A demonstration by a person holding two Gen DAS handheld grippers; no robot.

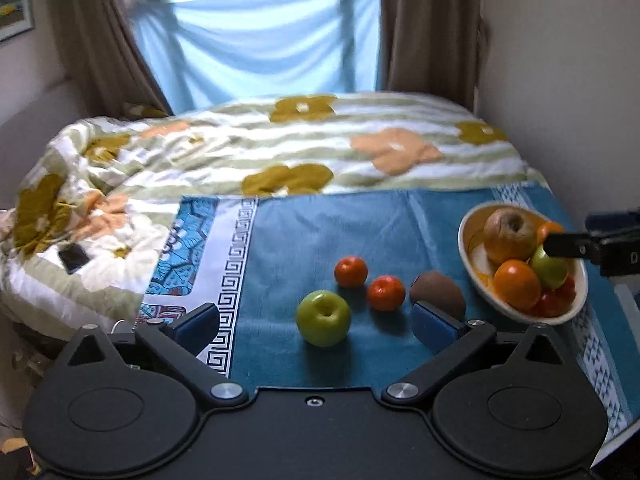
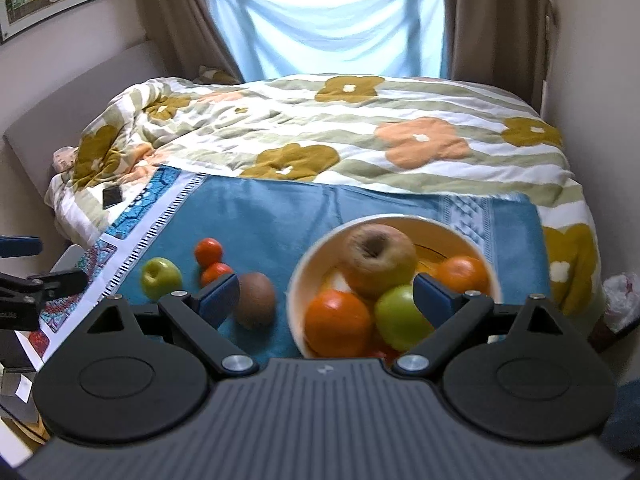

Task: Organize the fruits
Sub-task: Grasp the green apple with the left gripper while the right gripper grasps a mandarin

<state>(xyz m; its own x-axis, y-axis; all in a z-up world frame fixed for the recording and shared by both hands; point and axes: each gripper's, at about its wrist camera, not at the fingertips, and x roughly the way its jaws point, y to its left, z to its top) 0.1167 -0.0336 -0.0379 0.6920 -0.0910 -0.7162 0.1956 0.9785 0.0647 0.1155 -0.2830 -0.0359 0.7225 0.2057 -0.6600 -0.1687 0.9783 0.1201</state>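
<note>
A cream bowl (image 1: 468,256) (image 2: 298,292) on the blue towel (image 1: 320,224) holds a brownish apple (image 2: 378,258), oranges (image 2: 338,322), a green apple (image 2: 396,316) and red fruit. On the towel lie a green apple (image 1: 323,312) (image 2: 160,277), two mandarins (image 1: 351,271) (image 1: 386,292) and a brown kiwi (image 1: 436,292) (image 2: 256,298). My left gripper (image 1: 316,330) is open and empty, with the green apple between its fingers. My right gripper (image 2: 326,300) is open and empty just above the bowl's near side; it also shows in the left wrist view (image 1: 568,245).
The towel lies on a bed with a flowered duvet (image 1: 280,148). A dark phone (image 1: 74,258) (image 2: 112,197) lies on the duvet at the left. Walls stand close at the right and left; curtains and a window are behind.
</note>
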